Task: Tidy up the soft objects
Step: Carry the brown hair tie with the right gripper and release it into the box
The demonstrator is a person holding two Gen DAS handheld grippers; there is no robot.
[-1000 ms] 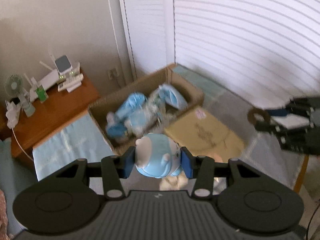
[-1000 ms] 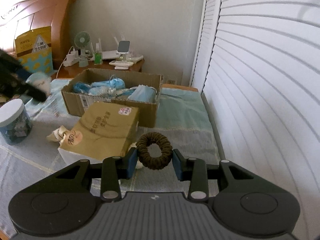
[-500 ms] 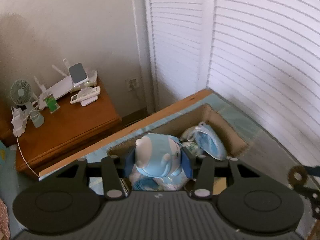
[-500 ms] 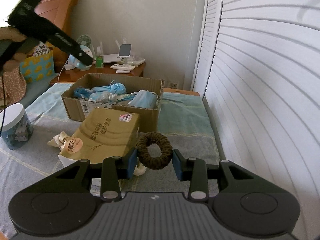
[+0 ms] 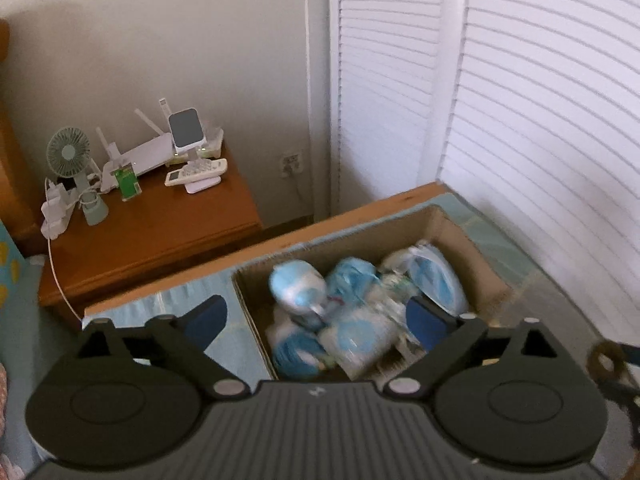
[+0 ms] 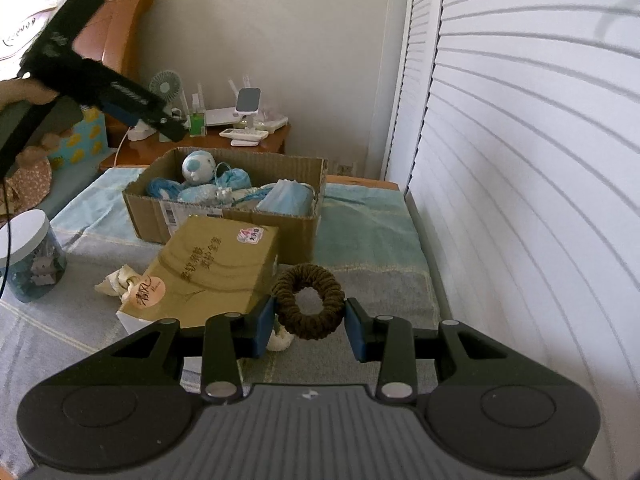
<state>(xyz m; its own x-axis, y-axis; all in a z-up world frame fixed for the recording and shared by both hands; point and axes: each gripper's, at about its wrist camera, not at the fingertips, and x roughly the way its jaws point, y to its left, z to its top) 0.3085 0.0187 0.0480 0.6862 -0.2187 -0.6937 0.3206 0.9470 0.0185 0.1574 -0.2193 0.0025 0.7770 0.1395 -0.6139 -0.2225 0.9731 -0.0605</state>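
Above the cardboard box (image 5: 460,232), left gripper (image 5: 320,316) jaws are opening, empty

A corrugated cardboard box (image 6: 224,216), matt, is seen on woven cloth bedding (image 6: 368,236); the nightstand (image 5: 152,232) is glossy wood, the scrunchie (image 6: 310,300) ribbed fabric.

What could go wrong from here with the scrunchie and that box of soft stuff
The cardboard box already looks heaped, and the blue plush toy sits high by its far wall, so it might roll out. The brown scrunchie is pinched only at its sides by the right gripper and could slip during the carry.
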